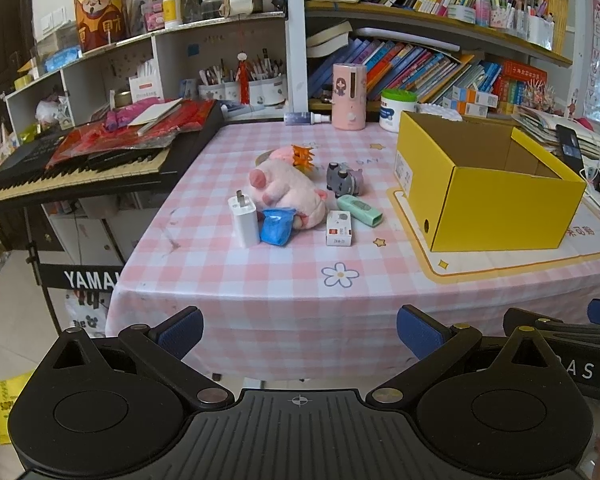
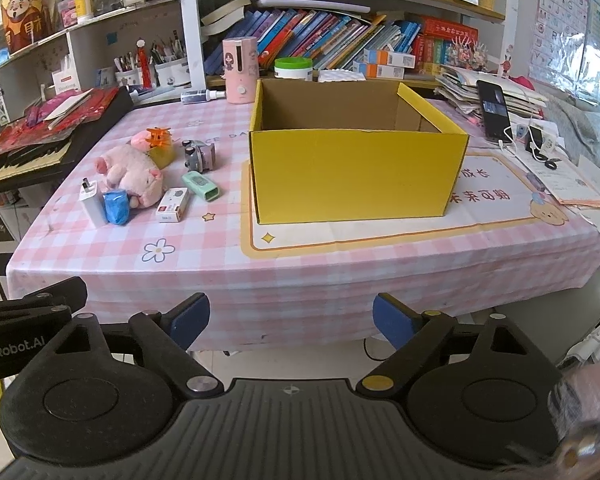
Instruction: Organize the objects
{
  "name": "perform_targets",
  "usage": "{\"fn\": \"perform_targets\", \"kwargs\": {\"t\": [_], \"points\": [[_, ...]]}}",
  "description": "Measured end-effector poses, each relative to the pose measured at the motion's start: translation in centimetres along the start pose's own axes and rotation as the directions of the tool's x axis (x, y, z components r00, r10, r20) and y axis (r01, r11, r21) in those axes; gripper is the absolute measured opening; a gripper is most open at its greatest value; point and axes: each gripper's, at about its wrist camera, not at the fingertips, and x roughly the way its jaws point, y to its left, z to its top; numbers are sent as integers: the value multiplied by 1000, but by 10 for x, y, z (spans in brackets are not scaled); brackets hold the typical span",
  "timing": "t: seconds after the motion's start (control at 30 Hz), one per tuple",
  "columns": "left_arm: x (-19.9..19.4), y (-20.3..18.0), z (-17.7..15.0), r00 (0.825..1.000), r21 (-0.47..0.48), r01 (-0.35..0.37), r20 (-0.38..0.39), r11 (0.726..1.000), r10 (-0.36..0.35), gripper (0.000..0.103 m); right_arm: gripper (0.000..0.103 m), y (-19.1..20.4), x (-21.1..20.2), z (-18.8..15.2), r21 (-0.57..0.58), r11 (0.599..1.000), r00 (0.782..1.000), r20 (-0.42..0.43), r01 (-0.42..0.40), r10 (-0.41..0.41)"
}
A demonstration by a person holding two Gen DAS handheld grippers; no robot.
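Observation:
An open yellow cardboard box [image 1: 496,204] [image 2: 356,168] stands on the pink checked table, empty as far as I see. Left of it lies a cluster: a pink plush pig [image 1: 288,188] [image 2: 134,172], a white charger [image 1: 243,220] [image 2: 91,202], a blue packet [image 1: 277,226] [image 2: 116,206], a small white box [image 1: 339,228] [image 2: 173,205], a mint green device [image 1: 359,209] [image 2: 201,186], a grey toy [image 1: 345,178] [image 2: 198,154] and an orange clip [image 1: 303,156] [image 2: 159,137]. My left gripper [image 1: 300,332] and right gripper [image 2: 291,320] are open and empty, in front of the table's near edge.
A keyboard piano [image 1: 80,160] piled with red items adjoins the table's left side. Bookshelves, a pink humidifier [image 1: 349,96], a white jar [image 1: 396,110] and a spray bottle [image 1: 306,118] line the back. A phone [image 2: 494,110], cables and papers lie right of the box.

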Motion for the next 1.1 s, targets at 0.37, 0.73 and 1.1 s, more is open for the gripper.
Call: {"fn": "perform_targets", "kwargs": {"t": [0.37, 0.73, 1.1], "points": [[-1, 4, -1, 1000, -4, 1, -2, 1000, -1, 103, 86, 8, -1, 0, -13, 1000, 1000, -3, -4, 4], [-4, 24, -6, 1000, -30, -9, -2, 1000, 9, 103, 86, 25, 2, -2, -49, 999, 1000, -20, -21, 20], [-2, 49, -9, 999, -103, -32, -17, 994, 31, 103, 82, 49, 11, 2, -110, 990, 996, -51, -83, 78]]}}
